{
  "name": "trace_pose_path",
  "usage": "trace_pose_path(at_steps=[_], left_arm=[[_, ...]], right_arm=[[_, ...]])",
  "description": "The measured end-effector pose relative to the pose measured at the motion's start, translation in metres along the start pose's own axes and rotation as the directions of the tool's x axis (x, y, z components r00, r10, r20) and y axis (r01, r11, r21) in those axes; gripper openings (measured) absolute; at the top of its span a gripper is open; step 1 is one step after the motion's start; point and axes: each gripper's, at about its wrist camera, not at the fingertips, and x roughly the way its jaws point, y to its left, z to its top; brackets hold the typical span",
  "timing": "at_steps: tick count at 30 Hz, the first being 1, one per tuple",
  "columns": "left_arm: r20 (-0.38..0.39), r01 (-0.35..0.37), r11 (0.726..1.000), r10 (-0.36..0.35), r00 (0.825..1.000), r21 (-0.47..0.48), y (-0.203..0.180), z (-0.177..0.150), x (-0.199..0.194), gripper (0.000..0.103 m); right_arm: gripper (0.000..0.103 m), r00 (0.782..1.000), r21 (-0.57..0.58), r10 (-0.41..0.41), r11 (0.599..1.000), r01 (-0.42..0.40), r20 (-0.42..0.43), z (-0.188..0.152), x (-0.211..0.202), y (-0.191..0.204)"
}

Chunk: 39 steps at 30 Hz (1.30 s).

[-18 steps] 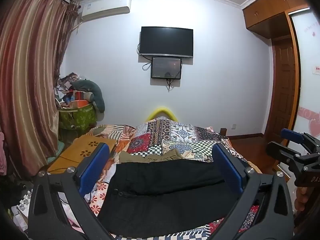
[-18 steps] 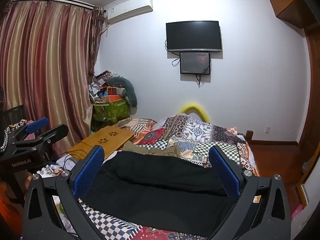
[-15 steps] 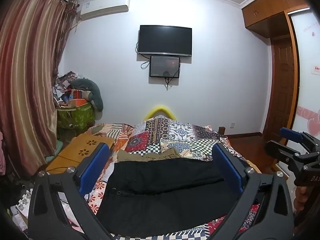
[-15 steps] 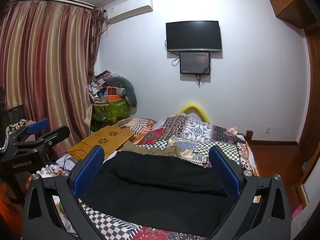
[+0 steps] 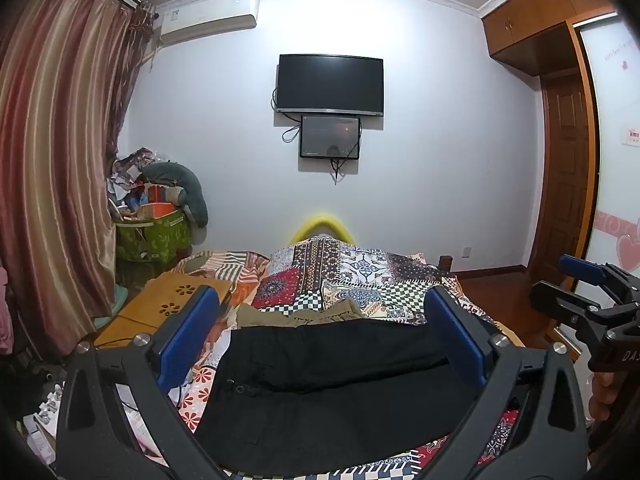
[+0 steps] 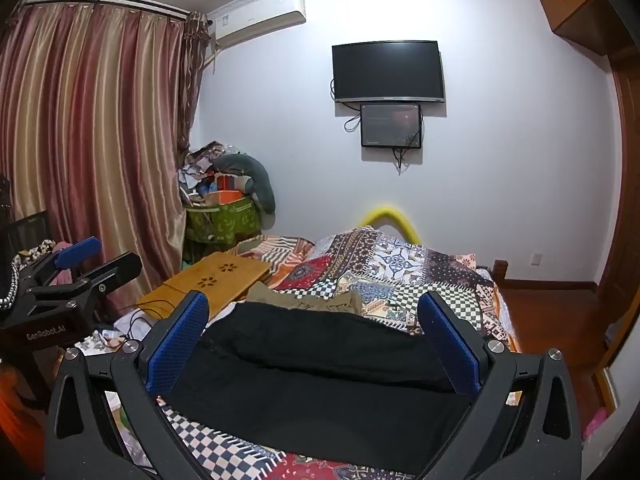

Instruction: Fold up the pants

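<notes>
Left wrist view: left claw (image 5: 320, 332) stands wide, nothing btwn its blue pads (image 5: 188, 336), hovering above the near edge of the bed (image 5: 380, 276). Right claw (image 6: 312, 332) likewise spread wide and empty; its neighbour shows at the frame edge in each view, so both hang side by side, apart from the cloth.

Black pants (image 5: 332, 380) lie flat on the patchwork bedspread (image 6: 400, 268), just ahead of and below both claws. Long axis runs left-right across the views, i.e. crosswise to where the claws point. They look already doubled once, one leg on the other, w/ a button end at the left. That would put the waist nearer the left claw and the cuffs nearer the right, tho the cuff end is hidden behind the right finger.

Beyond the pants a khaki garment (image 6: 308, 300) lies touching their far edge. Further left, a wooden lap tray (image 6: 208, 280) rests on the bed, w/ a green bin (image 6: 224, 220) of clutter by the curtain (image 6: 92, 140). TV (image 5: 330, 84) hangs on the far wall.

Judgement: fold not yet begun at this stage; next move prob. needs each claw to drop onto its own end of the pants, then carry one end over to the other along that crosswise axis. Risk: catching bedspread or the khaki piece together w/ the black cloth.
</notes>
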Motion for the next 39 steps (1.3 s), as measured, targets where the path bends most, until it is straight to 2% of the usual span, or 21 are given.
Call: trace_pose_path(at_steps=[39], left_arm=[[0.004,-0.002,1.0,0.002,1.0,-0.011,-0.004,0.0028,-0.0019,0.103]], right_arm=[[0.103,1.0,0.023,0.006,1.0,-0.007,0.014,0.0015,-0.0041,0.0018]])
